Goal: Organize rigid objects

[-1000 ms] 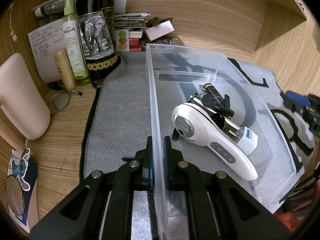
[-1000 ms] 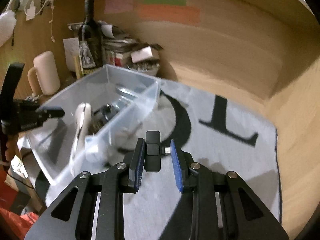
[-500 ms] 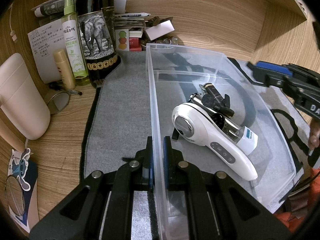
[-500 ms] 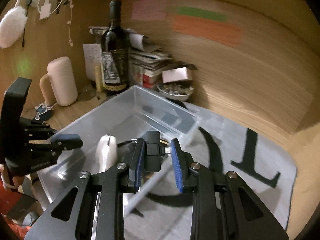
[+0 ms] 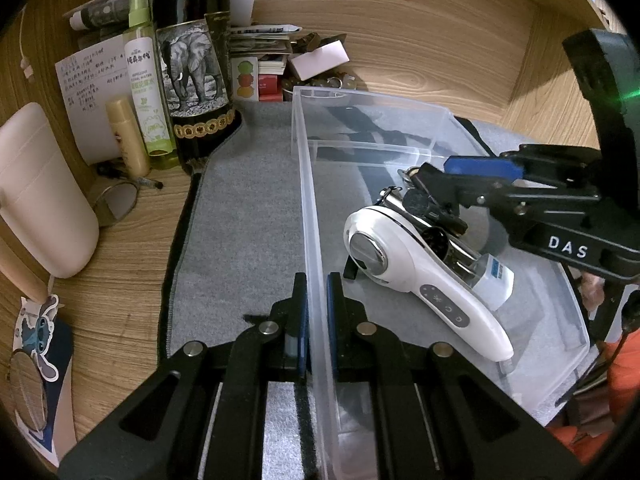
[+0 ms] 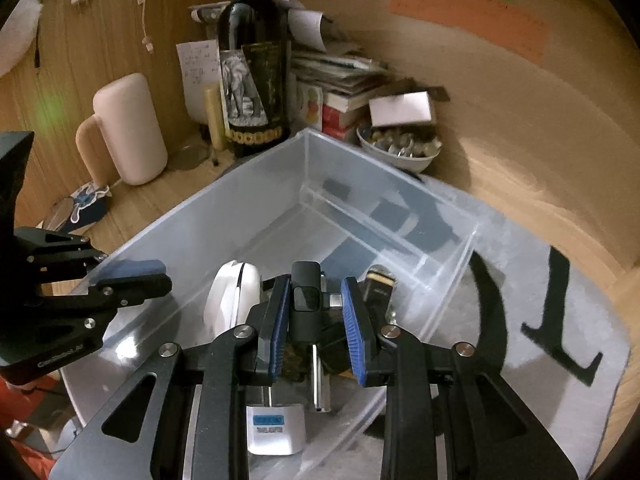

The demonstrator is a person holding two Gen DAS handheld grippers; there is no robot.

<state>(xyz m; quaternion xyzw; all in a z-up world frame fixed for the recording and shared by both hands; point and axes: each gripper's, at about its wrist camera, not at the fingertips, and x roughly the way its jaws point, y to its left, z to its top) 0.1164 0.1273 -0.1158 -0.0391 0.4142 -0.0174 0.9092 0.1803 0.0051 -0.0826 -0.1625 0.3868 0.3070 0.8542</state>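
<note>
Left gripper [image 5: 316,304]: lower centre of the left wrist view, jaws clamped on the near wall of the clear plastic bin [image 5: 310,200].
Right gripper [image 6: 316,312]: lower centre of the right wrist view, pads closed on a small black device [image 6: 306,300] held over the bin's inside; a metal plug end shows at its right side.
Bin contents: white handheld device [image 5: 420,276], dark metal pieces partly hidden behind it, small white bottle with a blue label [image 6: 270,424], print too blurred to read.
Writing: "DAS" on the right gripper's body, cut off by the frame edge.
Wine bottle [image 5: 192,68]: upper left, elephant label.
Green spray bottle [image 5: 146,80]: Chinese characters, "FLORAL WATER".
Handwritten note [image 5: 86,84]: illegible.
Mat [image 6: 560,292]: large black letters, partly covered.
</note>
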